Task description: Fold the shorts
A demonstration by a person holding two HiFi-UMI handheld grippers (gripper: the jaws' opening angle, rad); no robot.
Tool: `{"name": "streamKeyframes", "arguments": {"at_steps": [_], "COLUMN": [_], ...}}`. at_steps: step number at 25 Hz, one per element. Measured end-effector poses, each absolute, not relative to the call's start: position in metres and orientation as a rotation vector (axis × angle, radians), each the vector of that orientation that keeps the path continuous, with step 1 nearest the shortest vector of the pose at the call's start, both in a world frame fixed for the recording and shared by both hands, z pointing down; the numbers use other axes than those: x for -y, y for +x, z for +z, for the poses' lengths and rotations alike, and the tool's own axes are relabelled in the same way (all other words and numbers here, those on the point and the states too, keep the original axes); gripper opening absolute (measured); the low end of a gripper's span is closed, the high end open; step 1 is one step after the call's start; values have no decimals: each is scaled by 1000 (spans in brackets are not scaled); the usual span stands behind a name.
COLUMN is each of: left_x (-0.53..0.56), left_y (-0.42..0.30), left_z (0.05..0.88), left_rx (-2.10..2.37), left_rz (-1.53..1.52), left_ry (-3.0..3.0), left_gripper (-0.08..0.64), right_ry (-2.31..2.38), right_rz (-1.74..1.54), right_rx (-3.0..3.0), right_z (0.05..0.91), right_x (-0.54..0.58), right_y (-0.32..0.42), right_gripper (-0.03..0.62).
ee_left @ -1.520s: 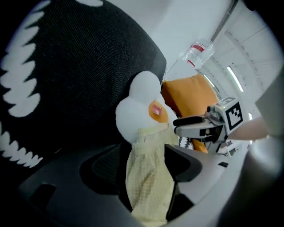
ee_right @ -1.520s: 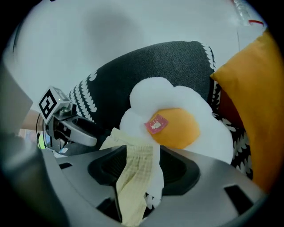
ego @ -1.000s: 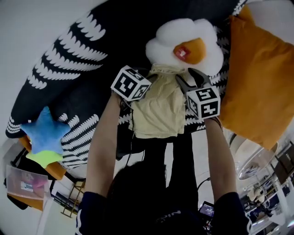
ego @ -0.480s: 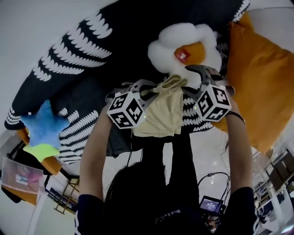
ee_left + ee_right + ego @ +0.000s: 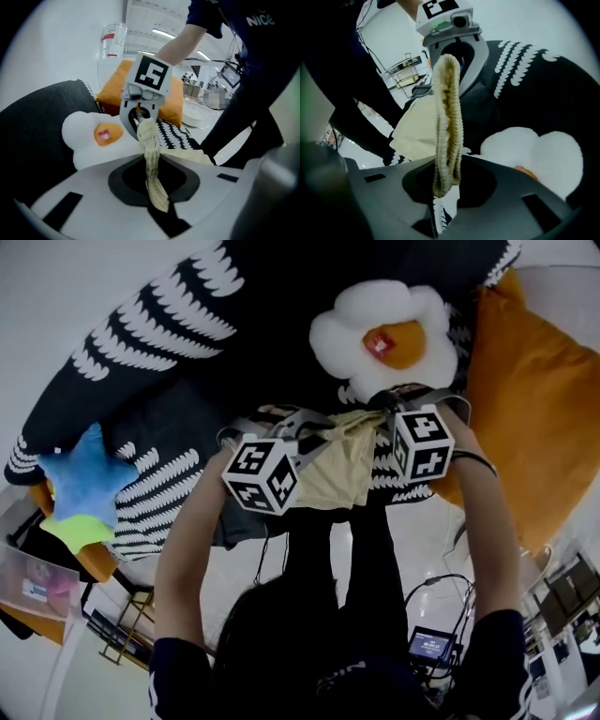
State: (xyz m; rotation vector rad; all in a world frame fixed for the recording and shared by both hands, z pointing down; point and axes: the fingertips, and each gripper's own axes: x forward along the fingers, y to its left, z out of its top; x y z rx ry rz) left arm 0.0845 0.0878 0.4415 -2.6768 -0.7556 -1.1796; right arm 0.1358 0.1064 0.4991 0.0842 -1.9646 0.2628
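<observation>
Two claws: a person holds one in each hand, close together, up over the black blanket.
Left claw: shut tight on the shorts. The bunched top edge of the shorts is pinched between its jaws.
Right claw: its jaws are closing, and the thick, crinkly top edge of the shorts is between them and pressed by them.
Shorts: pale yellow and soft. They are lifted off the blanket. The top edge runs from one claw to the other, and the rest hangs down between the claws toward the person.
How the claws face: each one points at the other, so each claw's camera sees the other claw at the far end of the edge.
Egg pillow: white and puffy with an orange middle. It lies on the blanket just past the claws.
Orange pillow: big, to the right of the egg pillow.
Star pillow: blue on top and green below, far off to the left at the blanket's edge.
Blanket: black with rows of white leaf marks.
Bottle: clear, standing behind the orange pillow in the left gripper view.
</observation>
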Motion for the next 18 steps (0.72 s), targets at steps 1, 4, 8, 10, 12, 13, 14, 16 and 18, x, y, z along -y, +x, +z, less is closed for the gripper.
{"name": "streamKeyframes", "arguments": {"at_steps": [1, 4, 8, 10, 12, 13, 14, 16, 18], "left_x": [-75, -40, -2, 10, 13, 10, 5, -7, -19], "left_y": [84, 98, 104, 115, 130, 136, 138, 132, 120], "left_z": [443, 441, 421, 409, 403, 402, 402, 407, 412], "left_rx": [692, 521, 462, 462, 475, 486, 497, 515, 525], "left_rz": [-1194, -1208, -1180, -1164, -1155, -1153, -1153, -1167, -1201], "left_ry": [-2718, -2835, -2808, -2773, -2742, -2734, -2734, -2762, -2792], "left_gripper": [48, 48, 48, 49, 51, 52, 52, 54, 55], "right_ry": [136, 285, 505, 613, 665, 668, 662, 644, 637], "right_rz": [281, 372, 285, 217, 155, 127, 106, 91, 105], "right_rx": [1983, 2053, 2028, 1989, 1952, 1933, 1916, 1887, 1866], "right_z": [493, 469, 443, 432, 425, 423, 422, 422, 422], "right_x": [-98, -79, -41, -26, -24, -28, -34, -50, -65], "right_y": [138, 151, 160, 172, 186, 191, 193, 186, 172], "right_gripper": [64, 60, 58, 58, 57, 58, 58, 58, 58]}}
